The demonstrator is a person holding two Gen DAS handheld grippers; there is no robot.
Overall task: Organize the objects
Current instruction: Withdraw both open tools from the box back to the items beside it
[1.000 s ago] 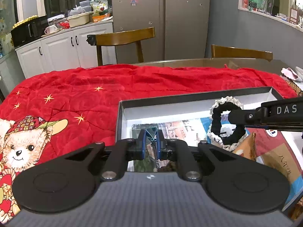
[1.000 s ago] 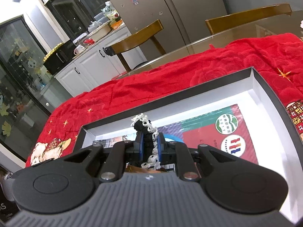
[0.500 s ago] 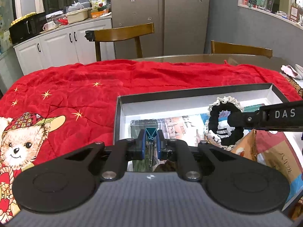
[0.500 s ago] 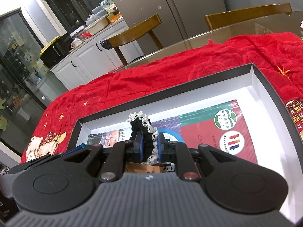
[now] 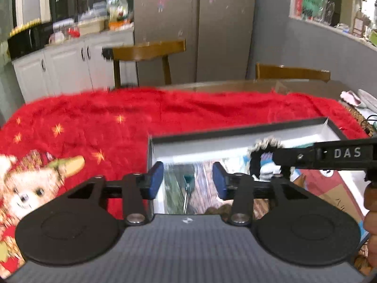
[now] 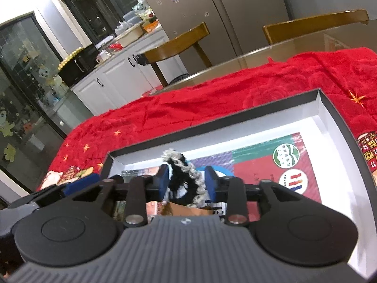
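Note:
A shallow box [image 5: 235, 132] with a black rim and white walls lies on the red blanket. My left gripper [image 5: 187, 181] hangs over the box's left end and its jaws are opening. A blurred teal binder clip [image 5: 188, 182] shows between the blue pads, touching neither. My right gripper [image 6: 187, 184] is over the box [image 6: 212, 129] too, jaws also opening. A black scrunchie with white lace [image 6: 186, 179] sits loosely between its pads. In the left wrist view the scrunchie [image 5: 255, 162] shows beside one of the right gripper's fingers [image 5: 294, 157].
Printed packets line the box floor, among them a red one with round logos [image 6: 271, 172] and a brown paper bag [image 6: 188, 208]. The red blanket [image 5: 94, 122] has a teddy bear print at the left. Wooden chairs [image 5: 148, 49] stand behind the table. A hand [image 5: 371, 202] shows at the right edge.
Both grippers went from shut to parted. The left pads have let go of the binder clip, and the right pads have come off the scrunchie. Neither hand has shifted much.

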